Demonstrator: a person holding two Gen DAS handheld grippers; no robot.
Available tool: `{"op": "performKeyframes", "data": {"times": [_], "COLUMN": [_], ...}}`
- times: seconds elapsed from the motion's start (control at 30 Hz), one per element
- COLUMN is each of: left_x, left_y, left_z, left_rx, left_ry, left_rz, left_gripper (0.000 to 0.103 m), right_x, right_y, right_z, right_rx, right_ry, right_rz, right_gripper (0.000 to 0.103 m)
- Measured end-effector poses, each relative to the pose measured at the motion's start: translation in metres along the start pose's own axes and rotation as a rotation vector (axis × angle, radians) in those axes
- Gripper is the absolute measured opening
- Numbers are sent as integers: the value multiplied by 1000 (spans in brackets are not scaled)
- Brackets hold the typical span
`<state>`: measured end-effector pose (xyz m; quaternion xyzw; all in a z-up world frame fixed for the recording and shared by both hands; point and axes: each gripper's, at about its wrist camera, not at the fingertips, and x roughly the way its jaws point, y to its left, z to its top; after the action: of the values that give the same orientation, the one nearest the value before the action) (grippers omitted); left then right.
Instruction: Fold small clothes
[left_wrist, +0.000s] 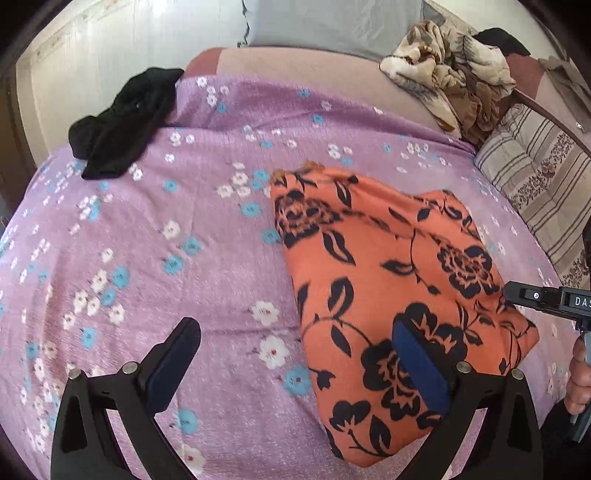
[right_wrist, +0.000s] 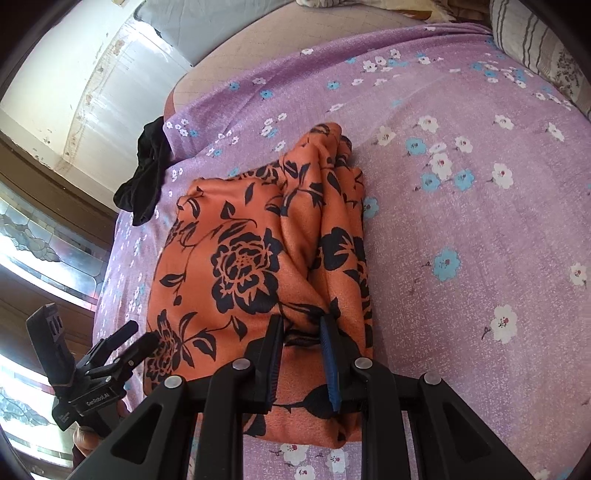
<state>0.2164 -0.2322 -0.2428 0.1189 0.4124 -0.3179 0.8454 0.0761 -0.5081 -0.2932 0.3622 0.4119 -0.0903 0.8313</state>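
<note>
- The right hand-held gripper (right_wrist: 301, 328) pinches a bunched edge of the orange flowered garment (right_wrist: 236, 258), near the bed's front.
- The left hand-held gripper (left_wrist: 295, 354) is spread wide and holds nothing.
- The garment lies folded over on the purple bedsheet (left_wrist: 184, 229); it seems partly done.
- A black garment (left_wrist: 122, 122) waits well apart, unfolded; nothing blocks the way.

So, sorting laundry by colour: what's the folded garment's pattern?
Orange garment with black roses and leaves; clearest in the right wrist view.
</note>
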Motion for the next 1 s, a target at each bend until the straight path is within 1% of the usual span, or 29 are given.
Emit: {"op": "performKeyframes", "data": {"times": [0.03, 0.1, 0.17, 0.2, 0.23, 0.3, 0.33, 0.37, 0.4, 0.43, 0.57, 0.8, 0.9, 0.93, 1.0], "left_x": [-1, 6, 18, 28, 34, 36, 36, 36, 36, 37, 38, 37, 36, 36, 36], "left_y": [1, 1, 0, 0, 1, 6, 7, 8, 7, 6, 5, 2, 2, 1, 1], "left_z": [6, 16, 20, 20, 17, 11, 10, 9, 8, 7, 7, 7, 7, 6, 5], "left_rx": [1, 16, 34, 42, 46, 36, 36, 43, 52, 59, 57, 83, 86, 85, 86], "left_ry": [-9, -9, 17, 48, 70, 62, 53, 49, 48, 45, 39, 21, 14, 13, 9], "left_rz": [21, 76, 112, 118, 116, 108, 102, 97, 98, 102, 99, 116, 118, 119, 123], "left_gripper": [103, 103, 103, 103, 103, 103, 103, 103, 103, 103, 103, 103, 103, 103, 103], "right_x": [-5, -10, -6, -2, 4, 24, 38, 52, 61, 61, 53, 38, 41, 44, 50], "right_y": [5, 16, 24, 27, 28, 26, 24, 20, 15, 14, 22, 17, 16, 16, 17], "right_z": [4, 14, 25, 31, 38, 46, 48, 47, 44, 42, 43, 38, 34, 32, 30], "right_rx": [-20, -56, -60, -52, -40, -4, 12, 30, 44, 49, -6, 19, 22, 22, 12], "right_ry": [-27, -51, -60, -65, -64, -31, 10, 60, 79, 60, 61, 29, 38, 45, 51], "right_rz": [1, 2, 7, 17, 29, 26, 2, -30, -43, -34, -45, 5, 20, 19, 10], "right_gripper": [26, 25, 25, 25, 25, 26, 29, 30, 30, 30, 30, 30, 36, 40, 42]}}
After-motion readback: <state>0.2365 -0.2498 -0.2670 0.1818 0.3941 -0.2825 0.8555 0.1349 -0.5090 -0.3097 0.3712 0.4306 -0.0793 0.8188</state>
